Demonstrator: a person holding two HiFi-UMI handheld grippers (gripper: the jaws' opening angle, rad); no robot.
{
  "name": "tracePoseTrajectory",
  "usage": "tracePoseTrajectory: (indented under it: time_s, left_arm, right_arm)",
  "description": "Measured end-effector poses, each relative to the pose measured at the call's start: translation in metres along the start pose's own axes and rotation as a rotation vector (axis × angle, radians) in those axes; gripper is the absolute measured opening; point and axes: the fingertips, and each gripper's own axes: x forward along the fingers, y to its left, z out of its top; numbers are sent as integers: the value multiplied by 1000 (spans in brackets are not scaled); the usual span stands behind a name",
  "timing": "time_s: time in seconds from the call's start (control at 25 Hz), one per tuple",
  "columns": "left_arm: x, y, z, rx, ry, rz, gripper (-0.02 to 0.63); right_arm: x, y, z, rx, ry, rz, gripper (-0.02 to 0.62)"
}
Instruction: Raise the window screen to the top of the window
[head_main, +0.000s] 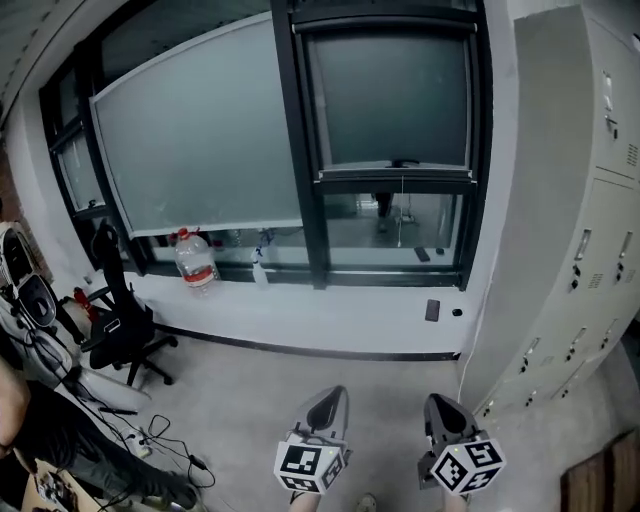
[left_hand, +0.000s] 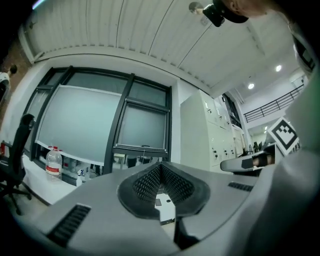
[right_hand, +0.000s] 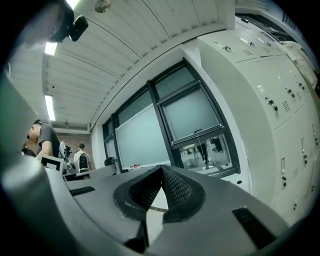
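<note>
The window screen covers the upper part of the right-hand pane, and its bottom bar sits about two thirds of the way down. A thin pull cord hangs below the bar. My left gripper and right gripper are side by side over the floor, well short of the sill, and both point at the window. Both are shut and hold nothing. In the left gripper view, the left gripper points just below the screen. The right gripper has the screen above and to its right.
A white sill carries a water bottle, a spray bottle and two small dark items. Grey lockers stand close on the right. At the left are a black office chair and floor cables.
</note>
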Motion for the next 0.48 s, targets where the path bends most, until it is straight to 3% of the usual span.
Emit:
tracePoseTrajectory:
  time_s: [0.48]
  left_arm:
    - [162,75,1,-8,-8,21,3]
  right_arm:
    - [157,-72,38,-36,1,17,6]
